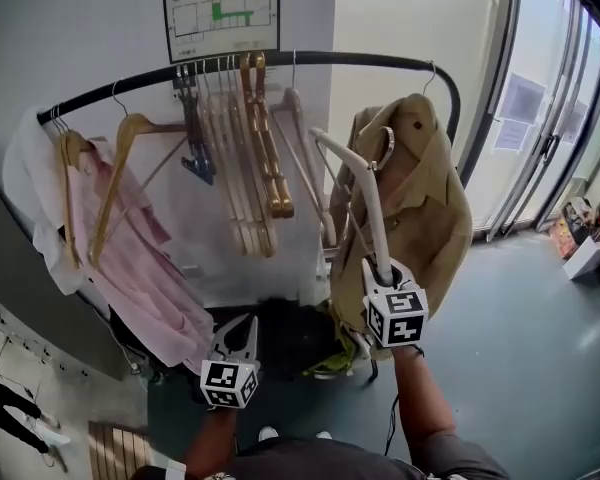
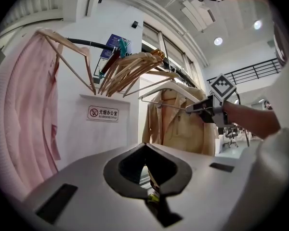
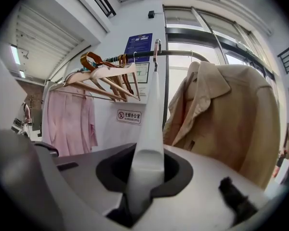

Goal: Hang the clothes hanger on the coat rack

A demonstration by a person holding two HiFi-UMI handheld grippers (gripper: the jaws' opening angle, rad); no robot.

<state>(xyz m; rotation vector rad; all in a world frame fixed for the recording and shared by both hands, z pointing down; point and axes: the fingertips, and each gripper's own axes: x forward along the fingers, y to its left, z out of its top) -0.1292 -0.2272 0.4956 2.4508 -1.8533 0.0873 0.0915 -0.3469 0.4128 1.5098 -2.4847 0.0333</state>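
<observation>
My right gripper [image 1: 383,264] [image 3: 149,150] is shut on the lower end of a white plastic hanger [image 1: 365,183] [image 3: 151,124]. The hanger rises steeply from the jaws, up and to the left. Its metal hook [image 1: 385,148] hangs below the black rail [image 1: 310,58] of the coat rack, apart from it, in front of a beige coat [image 1: 420,198]. In the right gripper view the hook [image 3: 156,47] lines up with the rail [image 3: 180,54]. My left gripper [image 1: 238,323] [image 2: 144,144] is held low to the left, shut and empty. From its view I see the right gripper [image 2: 213,109] with the hanger [image 2: 166,86].
Several wooden hangers [image 1: 250,148] crowd the middle of the rail. A pink shirt [image 1: 130,258] hangs at the left end and the beige coat [image 3: 221,114] at the right bend. A white wall [image 1: 80,28] stands behind, glass doors [image 1: 550,118] to the right.
</observation>
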